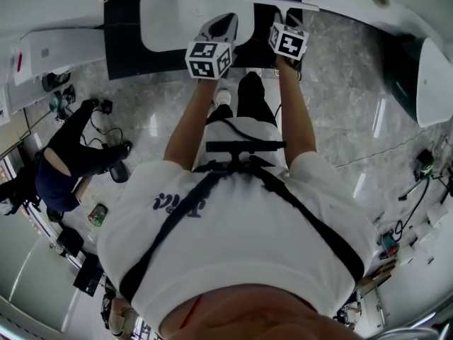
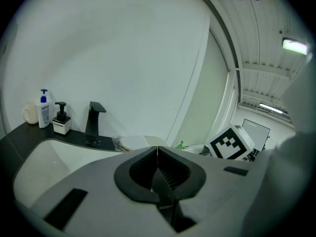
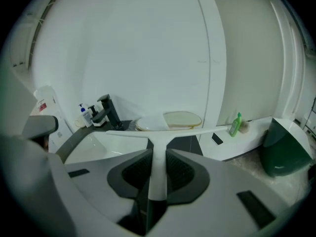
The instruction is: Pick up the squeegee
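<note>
The squeegee is white and T-shaped. Its handle runs between the jaws of my right gripper, which is shut on it, and its blade stretches crosswise just past the fingertips. In the head view the blade shows as a thin white bar over the sink's right edge, ahead of the right gripper. My left gripper is shut with nothing in it, its jaws meeting in a line. It hangs beside the right one, over the basin.
A white sink basin sits in a black counter with a black faucet and soap bottles. An oval dish, a green bottle and a dark green bin stand to the right. Another person crouches at left.
</note>
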Motion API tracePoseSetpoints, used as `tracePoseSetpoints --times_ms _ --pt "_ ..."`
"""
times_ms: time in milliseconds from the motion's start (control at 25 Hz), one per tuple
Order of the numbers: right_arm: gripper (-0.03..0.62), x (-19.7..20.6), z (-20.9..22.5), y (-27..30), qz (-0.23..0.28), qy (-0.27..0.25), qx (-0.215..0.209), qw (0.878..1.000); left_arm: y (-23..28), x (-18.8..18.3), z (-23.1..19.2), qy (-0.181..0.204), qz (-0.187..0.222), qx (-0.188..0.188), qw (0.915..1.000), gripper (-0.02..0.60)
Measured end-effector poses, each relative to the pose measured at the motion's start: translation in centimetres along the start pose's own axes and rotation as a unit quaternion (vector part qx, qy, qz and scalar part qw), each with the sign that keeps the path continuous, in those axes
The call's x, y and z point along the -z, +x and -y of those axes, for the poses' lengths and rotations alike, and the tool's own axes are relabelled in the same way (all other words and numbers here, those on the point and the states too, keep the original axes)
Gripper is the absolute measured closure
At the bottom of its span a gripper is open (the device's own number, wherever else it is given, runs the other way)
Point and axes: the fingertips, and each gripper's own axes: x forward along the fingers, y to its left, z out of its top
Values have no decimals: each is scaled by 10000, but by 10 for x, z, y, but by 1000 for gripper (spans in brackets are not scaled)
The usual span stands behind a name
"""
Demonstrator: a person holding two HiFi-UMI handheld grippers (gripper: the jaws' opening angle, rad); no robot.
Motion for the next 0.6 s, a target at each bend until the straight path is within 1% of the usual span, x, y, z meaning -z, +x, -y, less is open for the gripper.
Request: tracePoseSetpoints --times_ms 80,320,440,600 --pt "503 -9 -14 -24 187 72 -92 9998 -17 -7 3 12 89 20 10000 568" --pt "503 -40 -54 -90 896 3 -306 9955 -61 -33 13 169 445 61 9988 568" --pt "503 -60 -73 -123 1330 -40 -415 9902 -82 -47 17 216 625 84 9978 568" --pt "503 -88 -92 -169 1957 -71 -506 9793 -111 -67 24 333 921 119 9951 568"
